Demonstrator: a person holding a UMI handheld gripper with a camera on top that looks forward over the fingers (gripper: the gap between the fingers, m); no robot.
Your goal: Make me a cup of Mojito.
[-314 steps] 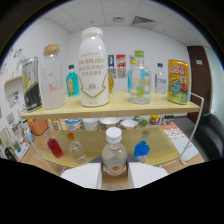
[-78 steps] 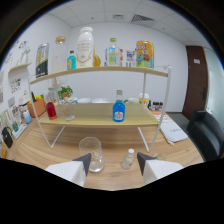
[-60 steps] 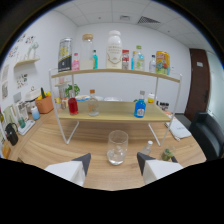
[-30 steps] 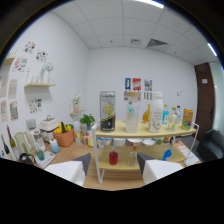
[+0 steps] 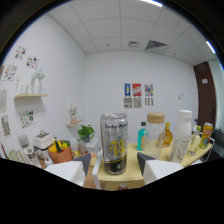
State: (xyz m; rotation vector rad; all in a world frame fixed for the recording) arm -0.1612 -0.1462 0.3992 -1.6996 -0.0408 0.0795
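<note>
Gripper view — I log my gripper (image 5: 114, 167) fingers spread wide, gripping nothing; soda water can (image 5: 114, 150) upright on shelf (image 5: 165, 157) between them, gaps either side.

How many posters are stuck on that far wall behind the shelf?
3 posters, side by side on the far wall above the bottles: a blue one, a red one and a pale one. Smaller sheets hang just below them.

Soda water can (image 5: 114, 143) on wooden shelf (image 5: 131, 173), between the spread fingers of the tool (image 5: 114, 162)
</note>
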